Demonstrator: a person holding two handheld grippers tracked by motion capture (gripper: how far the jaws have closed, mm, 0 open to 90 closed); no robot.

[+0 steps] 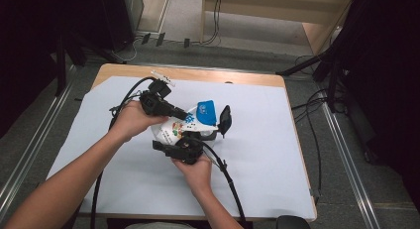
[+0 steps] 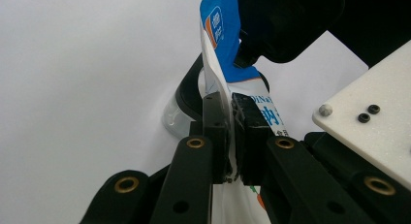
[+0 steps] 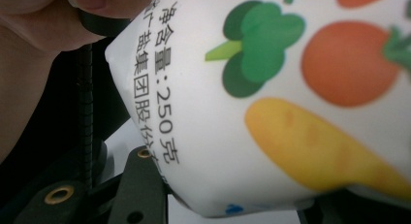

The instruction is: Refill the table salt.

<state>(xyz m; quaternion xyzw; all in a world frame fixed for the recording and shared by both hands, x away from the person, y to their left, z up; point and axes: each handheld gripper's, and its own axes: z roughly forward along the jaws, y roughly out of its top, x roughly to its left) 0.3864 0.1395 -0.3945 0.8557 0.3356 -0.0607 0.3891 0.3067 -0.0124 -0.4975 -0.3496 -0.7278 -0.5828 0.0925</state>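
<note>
Pouch (image 1: 181,126), white with a blue top and printed vegetables, sits held above the middle of the white-covered table (image 1: 257,154), between both hands. Left gripper (image 1: 174,111) comes in from the far left and pinches the pouch's upper edge; in the left gripper view its jaws are pressed together on the thin film (image 2: 231,132) just below the blue band. Right gripper (image 1: 174,145) reaches up from the near side and clasps the bulging lower body of the pouch (image 3: 252,112), its jaws partly spread around it. A clear container with a black rim (image 1: 210,135) lies just right of the pouch.
</note>
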